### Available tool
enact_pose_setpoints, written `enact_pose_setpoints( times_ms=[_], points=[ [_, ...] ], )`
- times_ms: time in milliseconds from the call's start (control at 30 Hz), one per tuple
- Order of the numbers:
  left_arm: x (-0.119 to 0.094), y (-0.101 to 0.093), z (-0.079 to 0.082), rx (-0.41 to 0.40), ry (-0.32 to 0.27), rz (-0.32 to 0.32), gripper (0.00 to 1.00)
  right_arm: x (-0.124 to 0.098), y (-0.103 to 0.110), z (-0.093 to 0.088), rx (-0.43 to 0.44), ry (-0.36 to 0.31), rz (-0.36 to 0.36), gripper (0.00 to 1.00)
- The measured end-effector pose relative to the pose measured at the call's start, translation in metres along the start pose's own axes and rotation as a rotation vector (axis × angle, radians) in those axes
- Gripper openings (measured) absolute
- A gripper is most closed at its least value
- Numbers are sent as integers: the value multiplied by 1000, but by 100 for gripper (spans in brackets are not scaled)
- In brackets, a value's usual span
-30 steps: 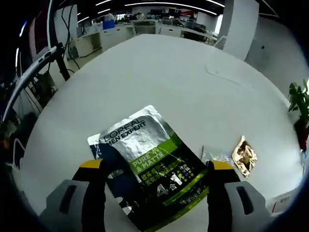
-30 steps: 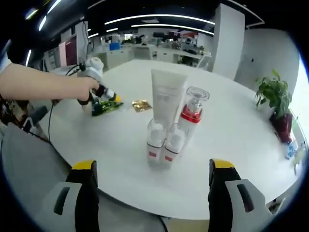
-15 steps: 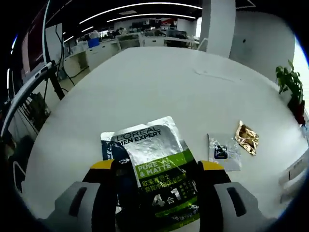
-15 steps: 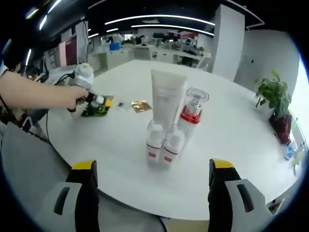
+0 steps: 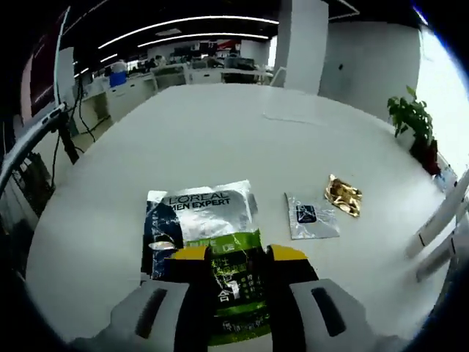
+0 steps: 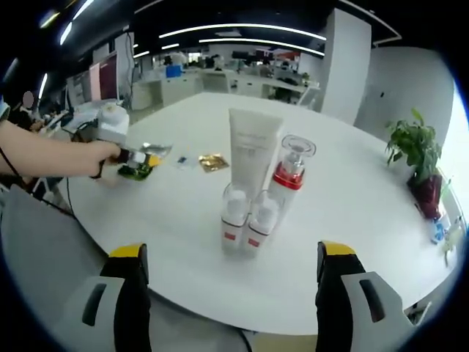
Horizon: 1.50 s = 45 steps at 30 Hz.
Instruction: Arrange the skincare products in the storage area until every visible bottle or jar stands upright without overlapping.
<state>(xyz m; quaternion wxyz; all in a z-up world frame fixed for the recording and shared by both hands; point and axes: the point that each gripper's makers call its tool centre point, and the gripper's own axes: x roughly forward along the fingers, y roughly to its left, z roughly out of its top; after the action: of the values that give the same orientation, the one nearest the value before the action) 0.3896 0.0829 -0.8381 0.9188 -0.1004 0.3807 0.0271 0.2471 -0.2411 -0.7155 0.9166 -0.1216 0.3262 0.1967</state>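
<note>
My left gripper (image 5: 238, 254) is shut on the near end of a silver, green and black L'Oreal sachet pack (image 5: 201, 213), which sticks out forward from the jaws. In the right gripper view the left gripper (image 6: 135, 156), held by a person's arm (image 6: 44, 150), carries that sachet pack (image 6: 152, 150) just above the table's left side. A tall white tube (image 6: 253, 150), a clear pump bottle with a red collar (image 6: 291, 172) and two small white bottles (image 6: 234, 216) stand upright in a tight group at mid-table. My right gripper (image 6: 233, 253) hangs open before the table edge, holding nothing.
A small silver sachet (image 5: 311, 218) and a gold sachet (image 5: 343, 196) lie flat on the round white table (image 5: 220, 132), right of the pack. A potted plant (image 6: 418, 147) stands beyond the table's far right. Office desks fill the background.
The left gripper's jaws have narrowed onto the sachet pack. In the right gripper view the hand and pack have shifted left and the pack now sticks out level above the table.
</note>
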Motion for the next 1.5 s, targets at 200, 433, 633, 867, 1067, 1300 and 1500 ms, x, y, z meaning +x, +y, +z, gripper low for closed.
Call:
enact_pose_setpoints(
  times_ms=[200, 433, 633, 867, 1067, 1300, 1500],
  points=[
    [-25, -31, -7, 86, -23, -99, 2, 0, 1, 0, -1, 1, 1, 95],
    [-24, -22, -10, -3, -15, -121, 2, 0, 1, 2, -5, -5, 5, 94],
    [-33, -27, -19, -109, -10, -198, 2, 0, 2, 4, -20, -18, 6, 94],
    [-50, -40, 2, -129, -51, -294, 2, -8, -4, 25, -63, -130, -46, 89],
    [-66, -50, 12, -143, -79, -361, 2, -10, 4, 33, -125, -149, -48, 90],
    [-87, -55, 23, -176, -106, -410, 2, -10, 36, 43, -152, -177, 2, 91],
    [-99, -68, 28, -190, -129, -459, 2, -5, 65, 54, -183, -192, 61, 91]
  ],
)
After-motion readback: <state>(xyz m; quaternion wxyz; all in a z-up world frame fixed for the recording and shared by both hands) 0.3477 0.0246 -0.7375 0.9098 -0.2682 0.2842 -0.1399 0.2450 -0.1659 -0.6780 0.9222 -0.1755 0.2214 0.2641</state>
